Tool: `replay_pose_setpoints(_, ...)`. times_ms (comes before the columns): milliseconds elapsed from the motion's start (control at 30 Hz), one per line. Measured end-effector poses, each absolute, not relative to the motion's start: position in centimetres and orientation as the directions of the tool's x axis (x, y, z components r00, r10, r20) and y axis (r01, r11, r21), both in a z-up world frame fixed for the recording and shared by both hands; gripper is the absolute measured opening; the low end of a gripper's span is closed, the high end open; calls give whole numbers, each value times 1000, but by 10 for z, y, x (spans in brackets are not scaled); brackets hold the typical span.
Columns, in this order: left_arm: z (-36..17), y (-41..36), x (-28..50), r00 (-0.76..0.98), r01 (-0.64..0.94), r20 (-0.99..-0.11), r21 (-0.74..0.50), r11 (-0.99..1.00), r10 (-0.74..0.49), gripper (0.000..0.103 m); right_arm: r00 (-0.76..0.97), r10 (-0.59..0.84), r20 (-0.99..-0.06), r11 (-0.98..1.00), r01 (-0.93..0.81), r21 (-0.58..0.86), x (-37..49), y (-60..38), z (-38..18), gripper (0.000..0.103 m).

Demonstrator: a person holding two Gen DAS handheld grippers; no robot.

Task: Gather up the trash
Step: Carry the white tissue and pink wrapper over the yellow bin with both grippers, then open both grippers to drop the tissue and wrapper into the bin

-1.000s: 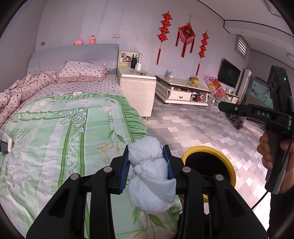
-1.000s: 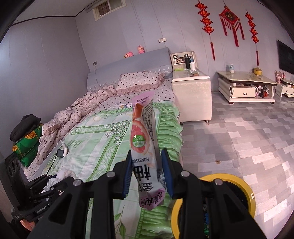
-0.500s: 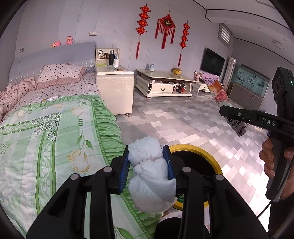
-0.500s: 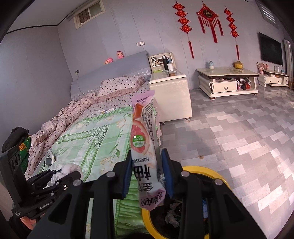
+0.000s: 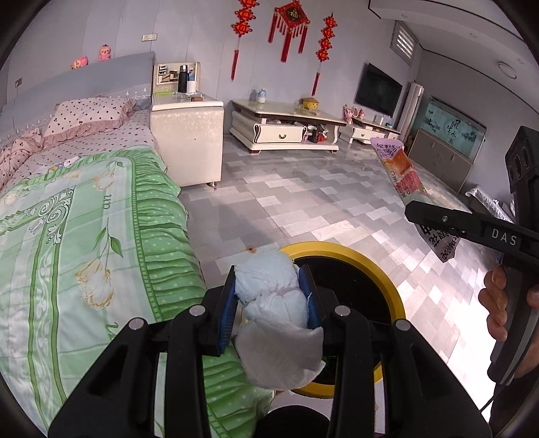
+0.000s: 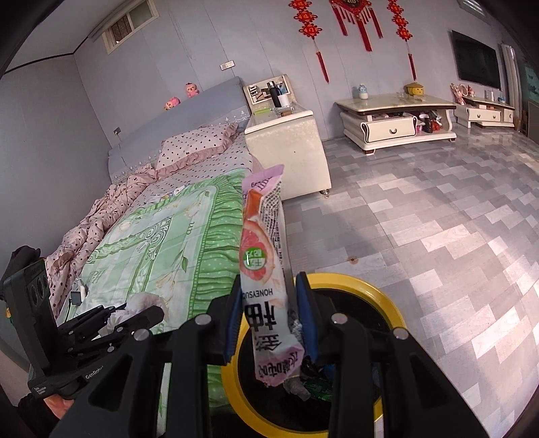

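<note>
Half of yellow-rimmed bin [image 5: 350,249] hidden behind left tool's [image 5: 271,296] tissue wad [image 5: 276,323].

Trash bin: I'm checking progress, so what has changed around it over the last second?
Both grippers moved from the bed toward the yellow-rimmed bin. Unchanged: left gripper clamps the tissue wad, right gripper clamps the snack wrapper; nothing dropped.

I see a bedroom with pale grey walls [image 6: 50,141] and a grey tiled floor [image 5: 303,202]. At left lies a bed [image 5: 67,219] under a green floral quilt, with a dotted pillow [image 5: 87,114] by the grey headboard [image 6: 188,124]. A cream bedside cabinet [image 5: 187,134] stands beside it, a low TV stand [image 5: 286,129] further right. Red knot hangings [image 5: 289,23] and a dark television [image 5: 379,89] sit upper right; a small window [image 6: 129,18] is at upper left.
</note>
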State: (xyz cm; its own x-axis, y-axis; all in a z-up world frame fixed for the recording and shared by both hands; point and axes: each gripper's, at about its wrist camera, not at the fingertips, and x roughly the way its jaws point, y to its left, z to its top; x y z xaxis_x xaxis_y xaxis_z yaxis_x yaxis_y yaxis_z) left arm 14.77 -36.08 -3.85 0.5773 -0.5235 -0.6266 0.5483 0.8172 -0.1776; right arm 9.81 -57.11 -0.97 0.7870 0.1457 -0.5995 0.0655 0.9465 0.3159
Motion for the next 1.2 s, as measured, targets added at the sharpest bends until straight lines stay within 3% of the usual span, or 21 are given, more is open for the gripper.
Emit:
replay_pose_setpoints(533,-94,-405,168,487,565,-679,-234,791,-549,38,746,161,-646,915,132,380,109,-604,-56,29)
replay_pose_setpoints(767,-93,-400,168,482,563,-672,-255,786,-562,51,749,155,-644,907,151,393,110,-608,-54,30)
replay_pose_setpoints(900,-84,-393,163,491,557,-662,-261,788,-566,58,749,135,-648,904,175,391,108,-609,-54,44)
replay_pose_setpoints(1200,-71,-355,163,539,517,-635,-269,812,-554,62,745,129,-654,901,187,390,106,-601,-54,44)
